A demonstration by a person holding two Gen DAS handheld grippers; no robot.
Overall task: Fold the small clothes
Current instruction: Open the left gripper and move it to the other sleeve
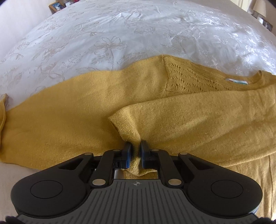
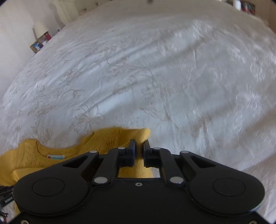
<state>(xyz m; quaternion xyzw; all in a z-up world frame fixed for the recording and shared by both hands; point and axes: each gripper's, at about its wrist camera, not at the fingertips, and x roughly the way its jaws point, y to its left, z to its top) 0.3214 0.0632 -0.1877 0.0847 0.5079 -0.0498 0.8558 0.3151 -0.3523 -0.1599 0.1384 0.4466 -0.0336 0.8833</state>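
Note:
A mustard-yellow knit sweater (image 1: 69, 120) lies flat across the near part of a white flowered bedspread (image 1: 120, 34). One sleeve (image 1: 189, 117) is folded over its body, and the neck label (image 1: 236, 81) shows at the right. My left gripper (image 1: 136, 146) is shut on that sleeve's cuff, which bunches up between the blue pads. In the right wrist view the sweater (image 2: 31, 155) fills the lower left, with its label (image 2: 56, 156) visible. My right gripper (image 2: 139, 144) sits at the sweater's shoulder edge, with its jaws close together and yellow knit between them.
The bedspread (image 2: 172, 69) stretches far beyond the sweater in both views. A framed picture (image 1: 56, 6) stands past the bed's far edge. A lamp (image 2: 40, 28) and another small frame (image 2: 36, 45) sit on a bedside stand at the upper left.

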